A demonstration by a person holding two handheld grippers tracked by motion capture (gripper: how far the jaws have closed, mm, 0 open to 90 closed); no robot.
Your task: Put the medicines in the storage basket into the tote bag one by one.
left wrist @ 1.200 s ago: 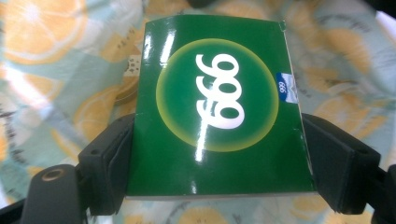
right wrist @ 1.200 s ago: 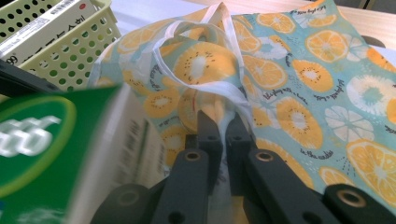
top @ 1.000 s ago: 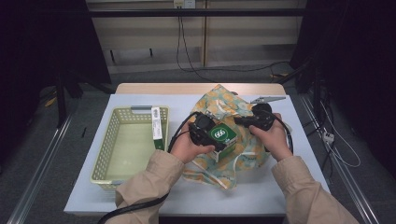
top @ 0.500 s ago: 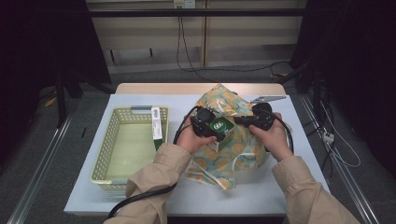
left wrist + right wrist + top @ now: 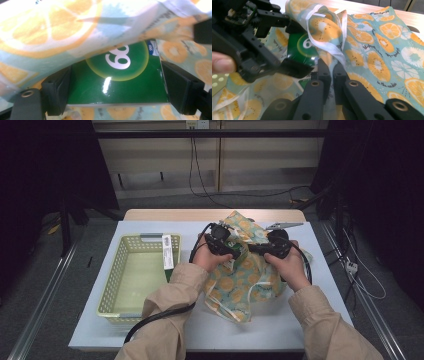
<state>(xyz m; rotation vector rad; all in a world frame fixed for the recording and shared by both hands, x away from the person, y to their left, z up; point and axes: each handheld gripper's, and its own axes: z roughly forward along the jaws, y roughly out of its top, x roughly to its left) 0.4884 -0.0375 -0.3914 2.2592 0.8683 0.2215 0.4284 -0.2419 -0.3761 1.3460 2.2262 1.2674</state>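
High view looks down from above; both gripper views closely share the patterned bag (image 5: 245, 270).

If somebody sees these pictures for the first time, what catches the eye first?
Most striking is the orange-print fabric bag at the table's centre. The left tool grips a green box and holds it at the bag's opening, while the right tool pinches the bag's rim. A yellow basket sits left.

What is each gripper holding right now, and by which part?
The left gripper clamps the green box by its two side edges. The right gripper is shut on the fruit-print bag, pinching its opening edge.
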